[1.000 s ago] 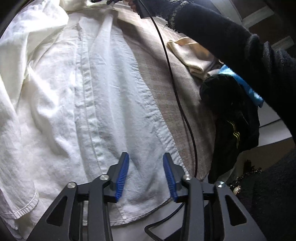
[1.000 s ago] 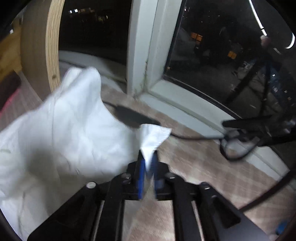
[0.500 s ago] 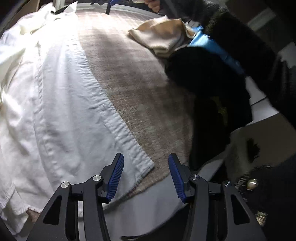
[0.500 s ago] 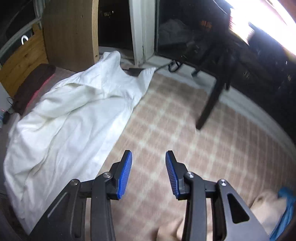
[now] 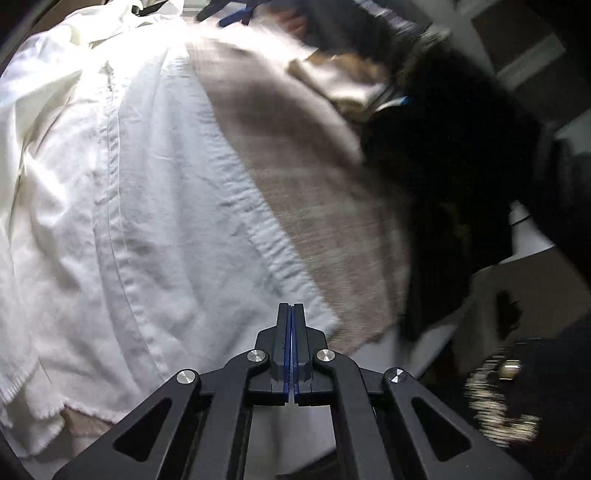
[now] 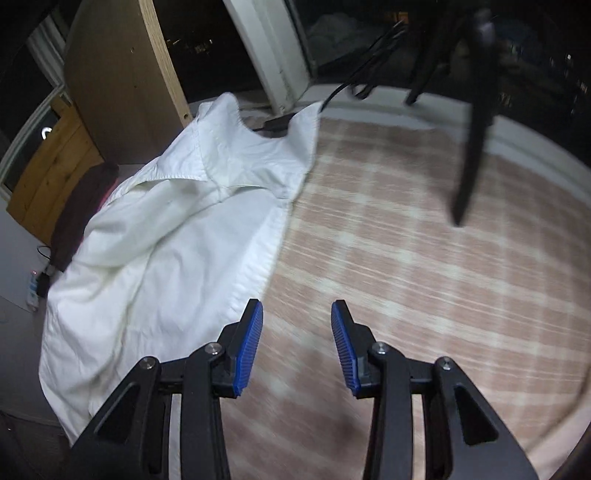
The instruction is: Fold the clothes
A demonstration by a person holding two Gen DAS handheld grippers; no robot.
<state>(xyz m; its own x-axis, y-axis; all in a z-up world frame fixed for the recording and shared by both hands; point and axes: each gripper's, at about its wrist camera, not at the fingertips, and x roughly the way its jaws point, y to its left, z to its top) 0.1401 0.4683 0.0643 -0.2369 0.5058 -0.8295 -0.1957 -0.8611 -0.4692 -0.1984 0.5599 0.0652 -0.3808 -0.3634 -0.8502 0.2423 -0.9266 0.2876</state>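
A white button-up shirt [image 5: 147, 203] lies spread on a beige checked mat [image 5: 314, 184], its hem corner near me. My left gripper [image 5: 291, 306] is shut just above that hem, close to the corner. Its blue pads meet and no cloth shows between them. In the right wrist view the same shirt [image 6: 166, 240] lies to the left, collar at the far end. My right gripper [image 6: 297, 306] stands open over the bare mat [image 6: 424, 277], just right of the shirt's front edge, with nothing between its pads. It also shows as blue pads at the top of the left wrist view, right gripper [image 5: 236, 18].
A folded beige cloth [image 5: 343, 85] and a black garment [image 5: 443, 166] lie at the mat's right side. A person's dark sleeve [image 5: 369, 29] reaches across the top. A black tripod leg [image 6: 472, 147] stands on the mat; a wooden board [image 6: 122, 81], a window frame [image 6: 273, 55] and a cable [image 6: 340, 92] lie beyond.
My left jaws went from open to shut over the shirt's hem corner. My right gripper let go of the shirt's far corner, opened, and drew back along the shirt's front edge.
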